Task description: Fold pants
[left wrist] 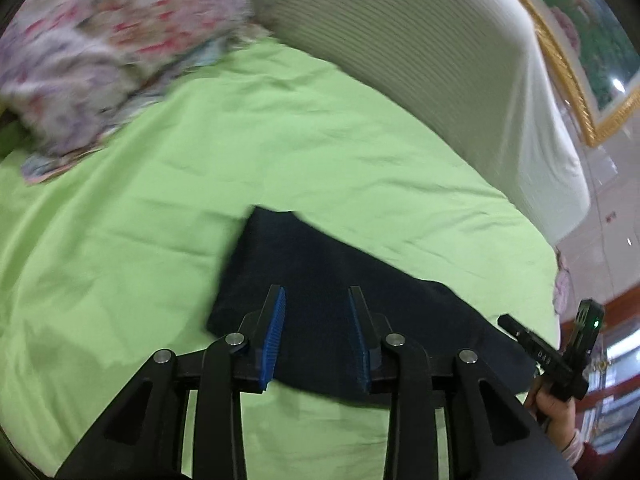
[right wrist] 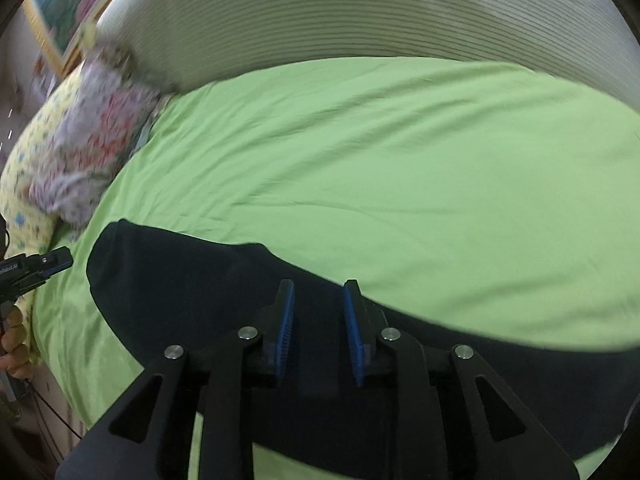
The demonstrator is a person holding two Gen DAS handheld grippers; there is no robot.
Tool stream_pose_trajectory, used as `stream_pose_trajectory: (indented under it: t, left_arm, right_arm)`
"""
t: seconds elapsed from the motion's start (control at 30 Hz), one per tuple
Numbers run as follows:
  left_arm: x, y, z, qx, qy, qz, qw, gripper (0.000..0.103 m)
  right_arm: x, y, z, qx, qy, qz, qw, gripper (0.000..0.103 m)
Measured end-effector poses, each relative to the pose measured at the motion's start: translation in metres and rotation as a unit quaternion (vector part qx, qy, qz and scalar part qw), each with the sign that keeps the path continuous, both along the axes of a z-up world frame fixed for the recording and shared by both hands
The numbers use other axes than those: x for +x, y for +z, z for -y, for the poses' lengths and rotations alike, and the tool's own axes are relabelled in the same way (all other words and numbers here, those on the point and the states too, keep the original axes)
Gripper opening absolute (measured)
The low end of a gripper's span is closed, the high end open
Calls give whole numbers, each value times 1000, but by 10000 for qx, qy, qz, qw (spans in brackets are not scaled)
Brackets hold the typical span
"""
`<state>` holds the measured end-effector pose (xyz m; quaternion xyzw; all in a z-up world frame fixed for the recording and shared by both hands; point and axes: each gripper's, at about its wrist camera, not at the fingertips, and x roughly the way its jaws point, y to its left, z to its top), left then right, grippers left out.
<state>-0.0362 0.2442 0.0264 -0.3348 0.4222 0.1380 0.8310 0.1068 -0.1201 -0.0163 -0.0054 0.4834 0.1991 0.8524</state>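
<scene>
Pants (left wrist: 340,292): one dark pair, apparently folded | bedsheet (left wrist: 280,152): one, green | left hand-held gripper (left wrist: 317,300): spread | right hand-held gripper (right wrist: 319,292): spread

Beyond the blue ribbed fingertips (left wrist: 276,320) of the black left gripper (left wrist: 316,312) lie dark navy pants (left wrist: 320,264) on a plain lime-green sheet (left wrist: 160,200). Farther ahead stands a white headboard (left wrist: 420,40) with fine stripes; to the fingers' left, a pink-and-lilac floral pillow (left wrist: 112,40).

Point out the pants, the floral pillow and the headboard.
pants (left wrist: 320,264): left wrist view, flat dark middle.
floral pillow (left wrist: 104,48): left wrist view, blurred printed face.
headboard (right wrist: 360,12): right wrist view, ribbed front.
</scene>
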Motion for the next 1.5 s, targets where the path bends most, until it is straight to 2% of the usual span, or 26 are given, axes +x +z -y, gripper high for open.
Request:
stream_pose_trajectory:
  t: [0.2, 0.33, 0.43, 0.5, 0.63, 0.7, 0.77, 0.8, 1.1, 1.2, 1.27, 1.37, 1.47, 1.5]
  left_arm:
    - [58, -3, 53, -52, -855, -55, 9963, 36]
    - [86, -1, 103, -17, -1589, -114, 9872, 40]
    - [108, -2, 143, -32, -2154, -163, 9764, 40]
    - [125, -2, 173, -33, -2528, -232, 9672, 44]
    - [147, -5, 217, -63, -3034, -290, 9524, 47]
    - [161, -5, 241, -30, -3276, -348, 9442, 48]
    - [171, -6, 259, -29, -3475, -365, 9370, 49]
    - [177, -5, 271, -15, -3587, -383, 9327, 51]
    - [221, -13, 343, 29, -4338, -689, 8984, 59]
    - [235, -16, 360, -7, -4465, -732, 8918, 60]
    - [243, -18, 367, -81, -4531, -785, 8880, 61]
    - [258, -22, 386, -205, -4669, -855, 8799, 62]
    - [269, -25, 403, -198, -4882, -905, 8678, 64]
    - [273, -27, 411, -160, -4958, -927, 8633, 64]
  right_arm:
    - [-35, 8, 66, 190, -857, -32, 9961, 31]
    - [-56, 9, 116, 394, -1569, -87, 9868, 31]
    - [-73, 9, 147, 398, -2048, -51, 9780, 31]
    - [-83, 10, 167, 427, -2352, -27, 9710, 31]
    - [-100, 8, 201, 555, -2918, -15, 9549, 33]
    - [-106, 5, 215, 631, -3155, -52, 9468, 49]
    - [-112, 1, 227, 826, -3412, -62, 9363, 57]
    - [-116, -1, 231, 882, -3508, -62, 9323, 58]
    - [-123, -21, 276, 1815, -4107, -219, 8932, 60]
    - [-115, -27, 283, 2014, -4246, -270, 8823, 60]
    - [-109, -33, 290, 2256, -4430, -362, 8669, 60]
    - [-101, -41, 292, 2449, -4643, -449, 8500, 60]
    - [-95, -42, 293, 2470, -4693, -407, 8468, 60]
    - [-93, -42, 292, 2449, -4679, -386, 8483, 51]
